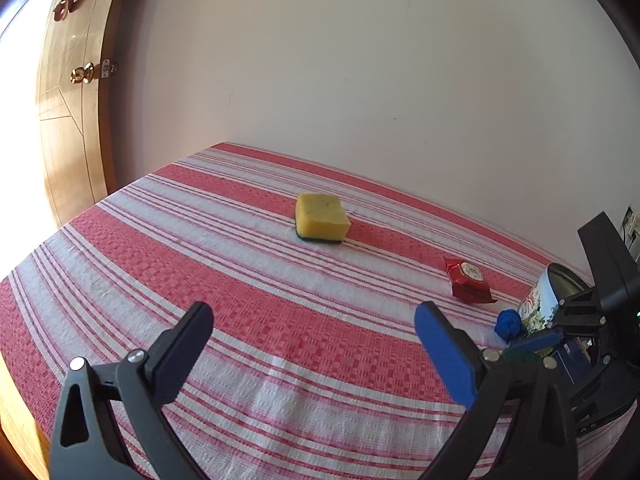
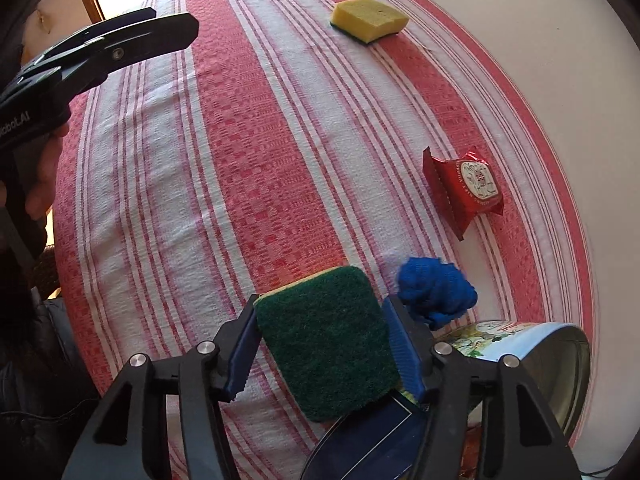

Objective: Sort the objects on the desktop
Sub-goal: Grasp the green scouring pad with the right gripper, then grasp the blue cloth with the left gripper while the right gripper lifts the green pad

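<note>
Right wrist view puts my right gripper (image 2: 322, 344) low at six o'clock, its blue pads pressed against both sides of a sponge (image 2: 326, 340) that shows its dark green scrubbing face upward, a thin yellow edge peeking along the far side. So that gripper is closed on the sponge and carries it above the striped tablecloth (image 2: 240, 160). Just past the right finger, at about four o'clock, sits a crumpled blue cloth ball (image 2: 436, 290), and beyond it, at five o'clock, a printed tin can (image 2: 532, 340) lies on its side with the open mouth turned to the right. A red snack packet (image 2: 466, 190) lies flat at three o'clock, well apart from the cloth ball. A second sponge (image 2: 370, 20), yellow side up, rests far off at one o'clock. A dark blue flat thing under my fingers at six o'clock is too cut off to name.

From the left wrist view, my left gripper (image 1: 312, 344) is spread wide with nothing between its fingers, hovering over the cloth. The yellow sponge (image 1: 322, 220) sits ahead at twelve o'clock. A wooden door (image 1: 76, 92) stands at ten o'clock beside the white wall (image 1: 360, 60).
</note>
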`<state>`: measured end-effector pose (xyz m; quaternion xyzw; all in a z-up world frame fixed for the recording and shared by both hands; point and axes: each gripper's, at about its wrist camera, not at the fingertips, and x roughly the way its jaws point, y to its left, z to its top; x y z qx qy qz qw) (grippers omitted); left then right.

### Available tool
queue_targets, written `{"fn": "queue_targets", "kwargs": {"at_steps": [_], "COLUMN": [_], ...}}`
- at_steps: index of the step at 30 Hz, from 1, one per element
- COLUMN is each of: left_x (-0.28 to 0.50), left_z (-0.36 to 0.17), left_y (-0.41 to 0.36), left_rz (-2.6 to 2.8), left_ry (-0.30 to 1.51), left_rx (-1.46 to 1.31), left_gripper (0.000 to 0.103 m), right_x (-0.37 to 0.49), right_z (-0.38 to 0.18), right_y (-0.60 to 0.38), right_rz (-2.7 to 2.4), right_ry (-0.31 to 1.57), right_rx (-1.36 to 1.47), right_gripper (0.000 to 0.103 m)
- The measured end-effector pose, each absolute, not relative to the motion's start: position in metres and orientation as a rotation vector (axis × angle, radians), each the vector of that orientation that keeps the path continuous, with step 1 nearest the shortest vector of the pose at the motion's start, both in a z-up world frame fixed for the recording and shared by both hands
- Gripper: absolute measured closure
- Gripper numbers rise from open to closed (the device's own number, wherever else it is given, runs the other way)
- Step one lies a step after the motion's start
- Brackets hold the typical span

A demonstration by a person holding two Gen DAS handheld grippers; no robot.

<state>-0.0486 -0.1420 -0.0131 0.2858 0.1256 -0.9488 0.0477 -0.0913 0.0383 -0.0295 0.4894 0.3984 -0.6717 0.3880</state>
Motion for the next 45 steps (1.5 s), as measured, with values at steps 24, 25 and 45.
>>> {"fn": "queue_targets", "kwargs": {"at_steps": [24,25,45], "left_x": [-0.124,-0.126,-0.150], "left_z": [-0.024,-0.025,-0.051], "left_y": [0.028,0.035,0.041], "left_rz": [-3.271,-3.266,-3.224], "left_ry": [-0.298,-0.314,-0.201], "left_rx": [1.541,1.564,1.549], "left_gripper": [0.021,0.026,0.067], "right_x": [0.022,0.022,0.004], "right_z": [0.074,0.074,0.040], "right_y": [0.211,0.216,0.227], "right_rz": [-2.246,-2.254,-2.404], "right_ry": [0.263,0.242,0.084], "right_rx": [0.823,0.826,0.797], "right_gripper": [0.042,0.042,0.042]}}
